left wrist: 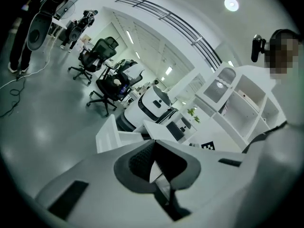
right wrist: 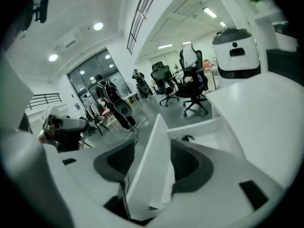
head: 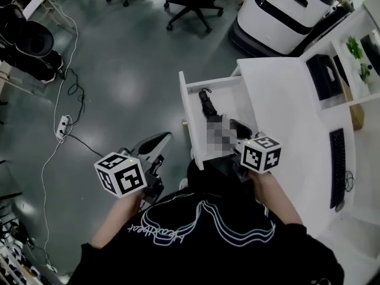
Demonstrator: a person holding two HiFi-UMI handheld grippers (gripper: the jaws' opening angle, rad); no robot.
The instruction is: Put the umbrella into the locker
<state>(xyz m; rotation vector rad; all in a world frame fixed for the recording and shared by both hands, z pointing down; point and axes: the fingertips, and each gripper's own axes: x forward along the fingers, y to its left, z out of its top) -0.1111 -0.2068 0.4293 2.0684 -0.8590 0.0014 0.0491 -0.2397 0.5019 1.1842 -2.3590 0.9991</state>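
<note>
A black folded umbrella [head: 206, 104] lies inside the open white locker compartment [head: 222, 85]; in the right gripper view only its strap end [right wrist: 189, 138] shows. The locker's white door panel [head: 189, 108] stands on edge at the compartment's left. My right gripper [head: 240, 136] sits at the near end of the locker. In the right gripper view this gripper [right wrist: 149, 151] has the door panel [right wrist: 154, 165] filling the gap between both pads. My left gripper [head: 159, 141] hangs over the floor left of the locker. Its jaws [left wrist: 153, 144] meet at the tips with nothing in them.
A white desk top [head: 285, 117] with a keyboard [head: 337, 159] lies right of the locker. Behind it are a white wheeled machine [head: 285, 8] and office chairs [head: 190, 2]. Cables and a power strip [head: 62, 126] trail over the grey floor at the left.
</note>
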